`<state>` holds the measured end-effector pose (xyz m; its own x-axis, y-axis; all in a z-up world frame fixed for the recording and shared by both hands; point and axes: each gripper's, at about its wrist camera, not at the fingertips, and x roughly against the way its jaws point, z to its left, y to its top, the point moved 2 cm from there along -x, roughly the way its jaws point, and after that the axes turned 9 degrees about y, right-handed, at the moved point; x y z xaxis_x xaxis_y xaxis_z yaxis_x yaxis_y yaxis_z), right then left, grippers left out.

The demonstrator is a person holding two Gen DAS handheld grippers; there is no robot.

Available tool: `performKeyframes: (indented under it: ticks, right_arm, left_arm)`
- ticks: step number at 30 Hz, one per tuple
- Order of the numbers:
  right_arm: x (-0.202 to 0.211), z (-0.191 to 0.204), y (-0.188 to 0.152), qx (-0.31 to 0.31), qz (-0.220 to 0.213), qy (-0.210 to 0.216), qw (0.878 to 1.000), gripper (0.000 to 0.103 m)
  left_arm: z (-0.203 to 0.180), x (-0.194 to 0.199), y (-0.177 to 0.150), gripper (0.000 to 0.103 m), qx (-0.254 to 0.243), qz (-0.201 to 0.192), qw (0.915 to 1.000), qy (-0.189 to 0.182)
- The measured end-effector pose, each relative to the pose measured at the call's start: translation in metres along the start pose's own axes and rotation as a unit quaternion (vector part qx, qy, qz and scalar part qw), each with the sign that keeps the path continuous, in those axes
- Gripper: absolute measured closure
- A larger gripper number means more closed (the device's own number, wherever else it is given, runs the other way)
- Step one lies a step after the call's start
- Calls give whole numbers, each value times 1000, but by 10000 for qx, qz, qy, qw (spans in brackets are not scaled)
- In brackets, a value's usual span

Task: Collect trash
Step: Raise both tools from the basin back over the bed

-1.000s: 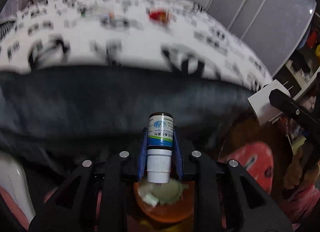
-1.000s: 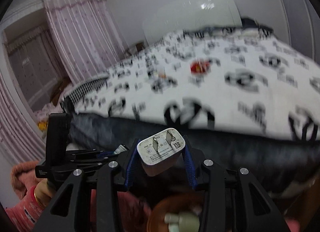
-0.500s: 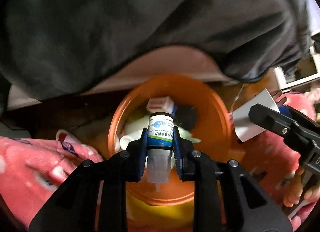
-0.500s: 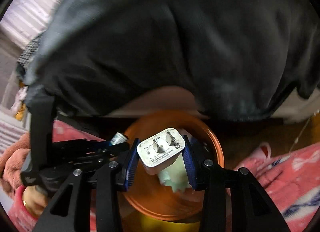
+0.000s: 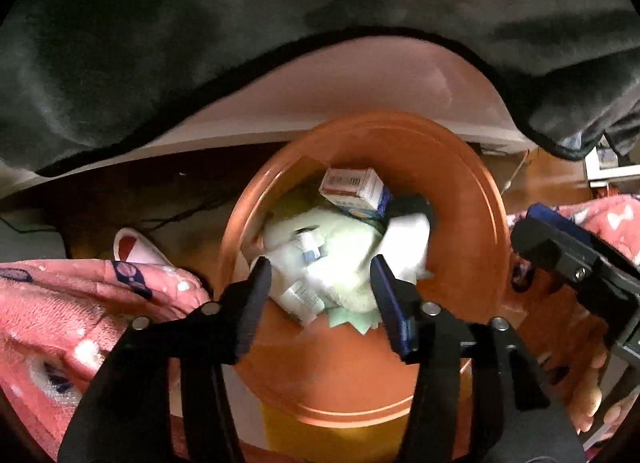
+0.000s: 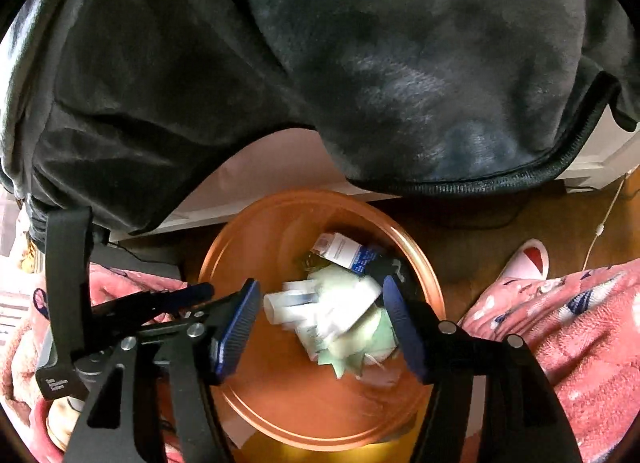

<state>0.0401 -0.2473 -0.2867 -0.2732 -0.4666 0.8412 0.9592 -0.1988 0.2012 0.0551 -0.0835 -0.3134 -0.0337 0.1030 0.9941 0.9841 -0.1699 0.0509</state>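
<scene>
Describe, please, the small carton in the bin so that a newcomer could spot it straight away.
Find the round orange bin on the floor beside the bed. The carton lies at the far side of its trash pile. It alone is a crisp box, white with red and blue print, among soft pale-green paper.

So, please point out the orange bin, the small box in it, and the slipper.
bin (image 5: 476,223), left wrist view, inner wall.
box (image 5: 352,185), left wrist view, top face.
slipper (image 6: 526,261), right wrist view, toe.
</scene>
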Motion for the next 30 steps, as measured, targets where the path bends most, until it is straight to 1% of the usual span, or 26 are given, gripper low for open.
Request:
performKeyframes:
  ticks: [3, 6, 10, 14, 18, 19, 20, 21, 26, 28, 30]
  right_arm:
    - [3, -2, 1, -36, -48, 20, 10000, 39]
    - [9, -3, 1, -83, -165, 54, 9998, 36]
    - [21, 1, 0, -56, -330, 67, 9994, 35]
    - [38, 8, 0, 25, -532, 112, 9985, 30]
    - [62, 21, -1, 200, -813, 190, 9963, 30]
    - [67, 23, 0, 245, -871, 199, 9957, 30]
    - [77, 29, 1, 336, -992, 228, 9942, 29]
    - [84, 34, 2, 394, -1075, 263, 9931, 28]
    - [120, 64, 12, 796, -1468, 444, 9850, 26]
    - [135, 76, 19, 965, -1619, 531, 9806, 26]
    - [152, 92, 32, 1112, -1756, 674, 9758, 23]
  left_arm:
    - [3, 4, 0, 43, 84, -86, 9999, 32]
    - [3, 11, -1, 39, 102, -244, 9996, 45]
    - [4, 23, -2, 38, 136, -483, 9985, 197]
    - [4, 50, -6, 38, 124, -908, 9948, 435]
    - [7, 93, -17, 37, 140, -1458, 9873, 613]
    - [8, 101, -19, 33, 163, -1560, 9854, 664]
    - [9, 112, -21, 31, 188, -1700, 9827, 716]
    - [11, 125, -23, 30, 212, -1892, 9788, 758]
    - [17, 178, -24, 29, 329, -2574, 9612, 936]
    - [18, 195, -22, 26, 334, -2769, 9552, 996]
    - [19, 209, -17, 24, 311, -2896, 9511, 1029]
